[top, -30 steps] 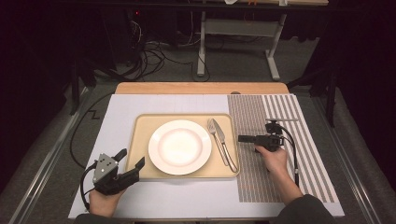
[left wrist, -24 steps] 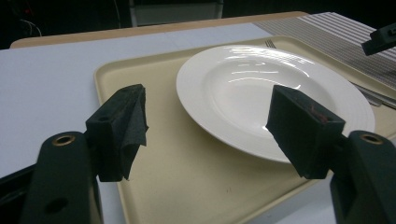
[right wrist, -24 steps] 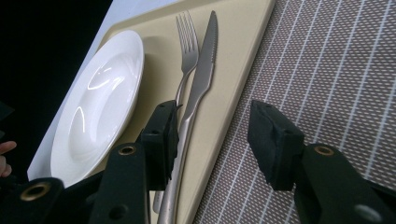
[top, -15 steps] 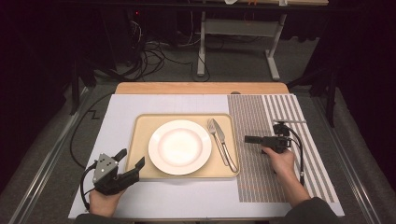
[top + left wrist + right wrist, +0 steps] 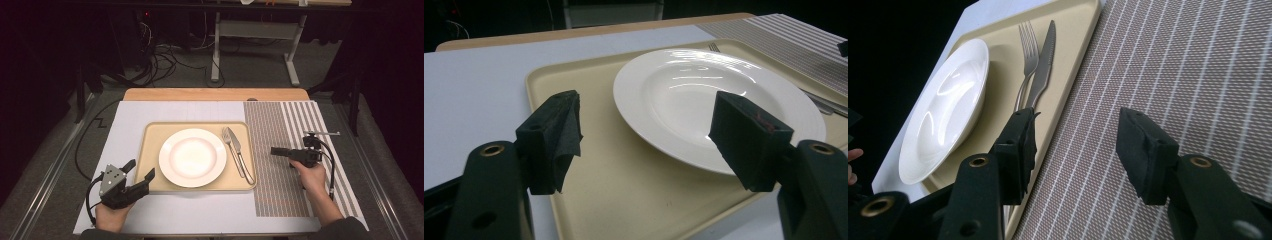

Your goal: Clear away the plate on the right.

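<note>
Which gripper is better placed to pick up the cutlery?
Right, probably. The right gripper is open over the striped mat, aimed at the fork and knife. The left gripper faces the plate.

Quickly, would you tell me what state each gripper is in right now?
Left gripper: open, holding nothing, above the tray's near edge.
Right gripper: open, holding nothing, over the striped mat.

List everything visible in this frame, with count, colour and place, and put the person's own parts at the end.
tray: 1, beige, on the white mat
plate: 1, white, on the tray
fork: 1, silver, on the tray right of the plate
knife: 1, silver, beside the fork
white mat: 1, white, left part of the table
striped mat: 1, grey-brown, right part of the table
left gripper: 1, black, jaws open, near the tray's corner
right gripper: 1, black, jaws open, over the striped mat
</note>
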Action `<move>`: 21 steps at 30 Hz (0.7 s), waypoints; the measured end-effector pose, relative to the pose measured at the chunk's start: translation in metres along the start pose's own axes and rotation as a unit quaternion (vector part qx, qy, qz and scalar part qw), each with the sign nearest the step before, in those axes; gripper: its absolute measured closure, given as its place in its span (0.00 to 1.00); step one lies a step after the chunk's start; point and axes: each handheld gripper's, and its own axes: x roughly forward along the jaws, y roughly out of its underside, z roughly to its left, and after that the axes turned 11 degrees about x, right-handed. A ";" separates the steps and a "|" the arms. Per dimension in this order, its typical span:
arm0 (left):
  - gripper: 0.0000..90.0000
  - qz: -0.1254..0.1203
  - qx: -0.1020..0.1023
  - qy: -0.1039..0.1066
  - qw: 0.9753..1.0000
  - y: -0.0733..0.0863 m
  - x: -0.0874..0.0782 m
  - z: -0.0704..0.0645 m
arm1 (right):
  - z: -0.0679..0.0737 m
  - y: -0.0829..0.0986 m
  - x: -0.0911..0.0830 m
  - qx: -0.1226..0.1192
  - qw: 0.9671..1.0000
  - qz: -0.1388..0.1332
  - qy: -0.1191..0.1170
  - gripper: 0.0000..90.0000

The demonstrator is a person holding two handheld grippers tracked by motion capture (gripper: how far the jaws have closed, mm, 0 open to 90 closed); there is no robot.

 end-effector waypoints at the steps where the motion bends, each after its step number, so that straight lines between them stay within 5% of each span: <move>1: 0.33 0.000 0.000 0.000 1.000 0.000 0.000 0.000 | -0.001 0.001 -0.003 -0.003 1.000 -0.003 0.001 0.56; 14: 0.33 0.000 -0.001 -0.001 1.000 0.000 0.000 0.000 | -0.007 0.012 -0.027 -0.036 0.998 -0.028 0.038 0.50; 21: 0.33 -0.001 -0.002 -0.001 1.000 0.000 0.000 0.000 | -0.003 0.022 -0.040 -0.088 0.993 -0.046 0.063 0.46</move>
